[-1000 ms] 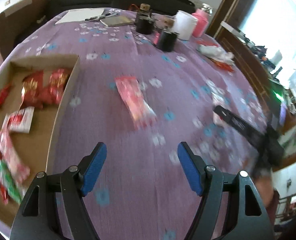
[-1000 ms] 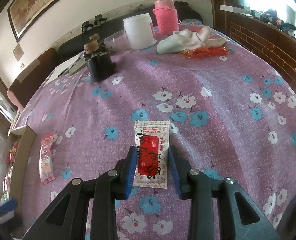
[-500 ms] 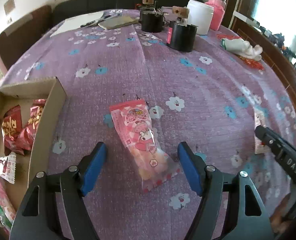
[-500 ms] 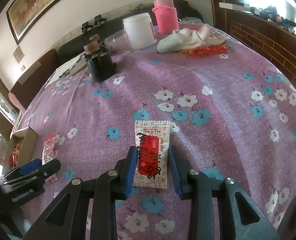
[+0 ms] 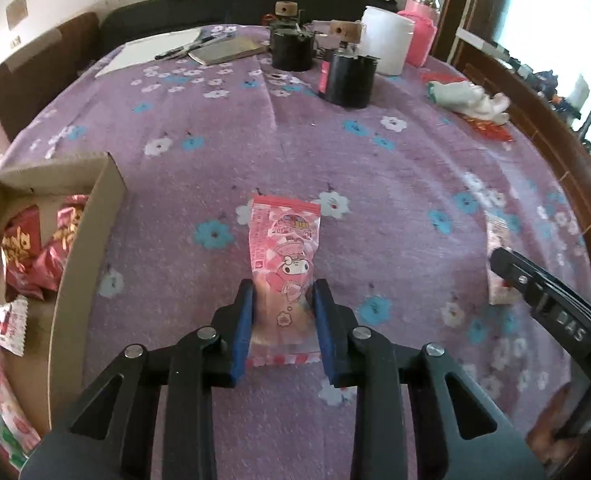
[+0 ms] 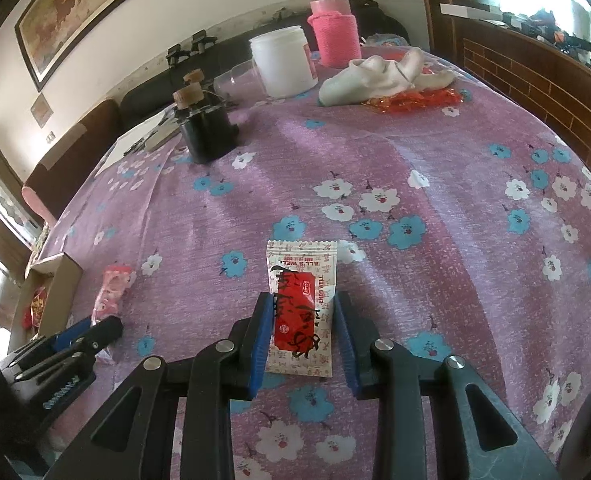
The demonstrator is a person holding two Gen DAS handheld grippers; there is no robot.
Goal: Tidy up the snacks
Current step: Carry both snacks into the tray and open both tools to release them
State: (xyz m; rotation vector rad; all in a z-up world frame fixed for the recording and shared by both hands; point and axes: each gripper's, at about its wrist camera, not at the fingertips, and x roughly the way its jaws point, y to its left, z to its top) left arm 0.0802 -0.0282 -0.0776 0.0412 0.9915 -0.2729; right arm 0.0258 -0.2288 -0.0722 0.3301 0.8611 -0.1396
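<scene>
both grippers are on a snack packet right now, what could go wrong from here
1. The left gripper pinches only the near end of the pink packet; the long free end may droop and catch the cardboard box wall.
2. The right gripper grips the flat white-and-red sachet by its edges, so it may buckle and slip out.
3. The two grippers sit close together and could collide heading boxward.

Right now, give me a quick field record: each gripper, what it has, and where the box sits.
left gripper: closed on pink cartoon snack packet, packet lying on the tablecloth
right gripper: closed on white-and-red sachet, also on the cloth
cardboard box: to the left of the left gripper, open, holding red and pink snack packs
loose snacks seen outside box: the two gripped ones
</scene>
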